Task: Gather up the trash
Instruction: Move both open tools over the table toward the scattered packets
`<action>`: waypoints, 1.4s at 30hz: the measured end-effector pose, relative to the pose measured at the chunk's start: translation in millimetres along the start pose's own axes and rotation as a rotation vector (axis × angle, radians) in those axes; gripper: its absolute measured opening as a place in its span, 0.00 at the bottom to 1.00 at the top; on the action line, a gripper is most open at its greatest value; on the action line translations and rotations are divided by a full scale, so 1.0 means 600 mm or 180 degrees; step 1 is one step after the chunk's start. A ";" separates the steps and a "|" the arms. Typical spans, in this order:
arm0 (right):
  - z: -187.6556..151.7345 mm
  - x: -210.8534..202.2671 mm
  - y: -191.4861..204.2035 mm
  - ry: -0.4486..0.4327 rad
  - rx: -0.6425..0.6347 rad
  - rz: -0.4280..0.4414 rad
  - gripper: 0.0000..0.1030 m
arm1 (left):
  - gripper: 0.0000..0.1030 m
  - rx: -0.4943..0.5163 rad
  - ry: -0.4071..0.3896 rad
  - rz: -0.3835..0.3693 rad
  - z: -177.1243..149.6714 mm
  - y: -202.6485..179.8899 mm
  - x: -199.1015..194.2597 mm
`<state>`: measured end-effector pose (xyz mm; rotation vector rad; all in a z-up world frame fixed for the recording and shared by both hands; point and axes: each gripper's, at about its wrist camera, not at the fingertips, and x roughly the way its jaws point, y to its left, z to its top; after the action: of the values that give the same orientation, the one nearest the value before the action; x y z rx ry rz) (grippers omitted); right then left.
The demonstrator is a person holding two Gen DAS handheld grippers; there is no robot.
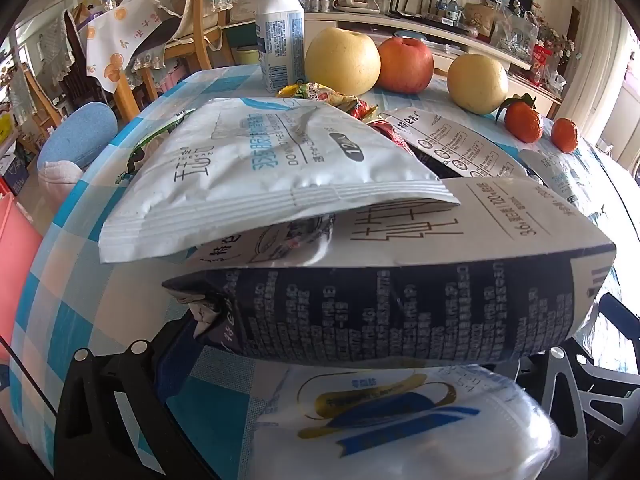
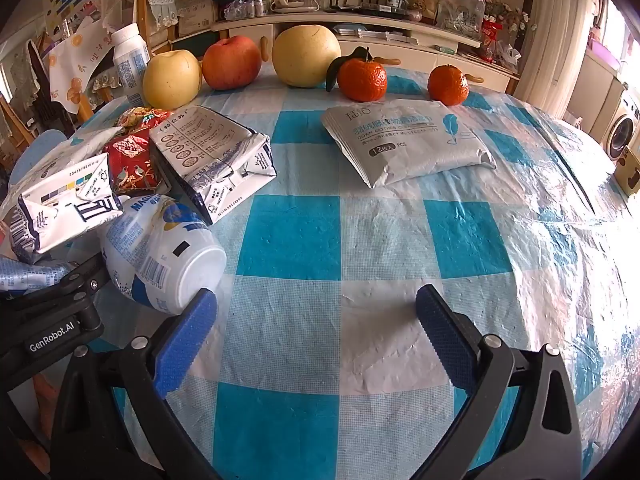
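My left gripper (image 1: 340, 364) is shut on a crushed dark-and-white milk carton (image 1: 400, 288), held above the table; it also shows in the right wrist view (image 2: 60, 208). A white wipes pouch (image 1: 256, 168) lies on the carton's top. A toppled white plastic bottle (image 1: 400, 420) lies under it, also seen in the right wrist view (image 2: 164, 252). My right gripper (image 2: 316, 332) is open and empty over the checked cloth. A second flattened carton (image 2: 212, 160), a red wrapper (image 2: 128, 160) and another white pouch (image 2: 408, 144) lie ahead of it.
The round table (image 2: 292, 236) has a blue-and-white checked cloth. Two yellow pears (image 2: 172, 78), a red apple (image 2: 232, 62) and two mandarins (image 2: 362, 80) line its far side. An upright white bottle (image 1: 280, 32) stands at the back. Chairs and a pink object stand to the left.
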<state>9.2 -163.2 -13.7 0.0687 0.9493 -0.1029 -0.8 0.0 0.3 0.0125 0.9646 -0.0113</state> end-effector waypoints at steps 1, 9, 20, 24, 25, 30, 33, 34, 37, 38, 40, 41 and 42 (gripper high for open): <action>0.000 -0.001 0.000 -0.0006 -0.0001 0.0015 0.96 | 0.96 0.0003 0.0010 -0.0007 -0.001 0.000 -0.001; -0.009 -0.031 -0.002 -0.0092 -0.0062 -0.0033 0.96 | 0.96 0.0026 0.0008 -0.0021 -0.022 -0.001 -0.033; -0.012 -0.132 -0.011 -0.0690 -0.0113 0.0033 0.96 | 0.96 0.0073 -0.0424 -0.0051 -0.023 0.048 -0.165; -0.030 -0.175 0.003 -0.0935 -0.0157 0.0091 0.96 | 0.96 0.0045 -0.0590 -0.0070 -0.033 0.071 -0.219; -0.035 -0.184 0.009 -0.0991 -0.0181 0.0081 0.96 | 0.96 0.0044 -0.0625 -0.0072 -0.035 0.076 -0.230; -0.065 -0.223 0.032 -0.1170 -0.0285 0.0003 0.96 | 0.96 0.0119 -0.0853 -0.0013 -0.054 0.098 -0.291; -0.081 -0.244 0.040 -0.1232 -0.0244 -0.0002 0.96 | 0.96 0.0139 -0.0989 0.0022 -0.066 0.110 -0.326; -0.085 -0.251 0.042 -0.1257 -0.0218 -0.0015 0.96 | 0.96 0.0138 -0.1015 0.0014 -0.070 0.112 -0.332; -0.100 -0.274 0.041 -0.1363 -0.0133 -0.0036 0.96 | 0.96 0.0125 -0.1106 -0.0012 -0.080 0.125 -0.359; -0.105 -0.280 0.043 -0.1387 -0.0117 -0.0056 0.96 | 0.96 0.0125 -0.1132 -0.0015 -0.083 0.128 -0.366; -0.113 -0.288 0.044 -0.1409 -0.0096 -0.0068 0.96 | 0.96 0.0129 -0.1192 -0.0015 -0.089 0.134 -0.381; -0.117 -0.291 0.045 -0.1409 -0.0087 -0.0075 0.96 | 0.96 0.0127 -0.1219 -0.0017 -0.092 0.138 -0.389; -0.121 -0.293 0.046 -0.1401 -0.0084 -0.0091 0.96 | 0.96 0.0121 -0.1240 -0.0017 -0.095 0.142 -0.396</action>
<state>-147.8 -117.9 87.8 0.0067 0.5119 -0.1258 -181.7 87.1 163.3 0.0413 0.5748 -0.0358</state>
